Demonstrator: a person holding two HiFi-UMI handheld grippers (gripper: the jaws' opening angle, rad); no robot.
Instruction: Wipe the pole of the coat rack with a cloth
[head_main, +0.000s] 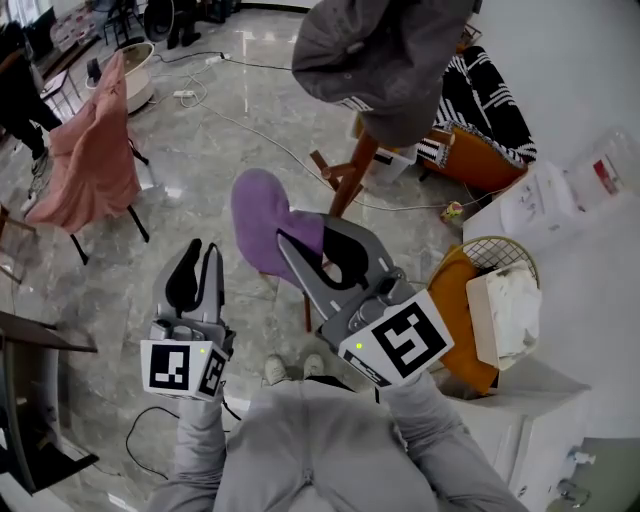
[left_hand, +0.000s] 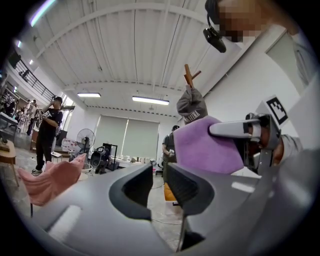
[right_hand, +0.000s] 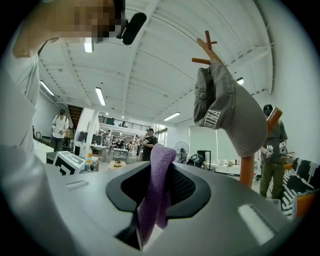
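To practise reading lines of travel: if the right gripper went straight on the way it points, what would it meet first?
Likely nothing close: the right gripper, holding the purple cloth, aims into open room. The pole and grey cap lie right of that line.

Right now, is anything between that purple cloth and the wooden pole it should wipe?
Partly. A grey cap hangs over the top of the pole. Below it the bare wood shows, and nothing visible stands between it and the purple cloth held in the right gripper.
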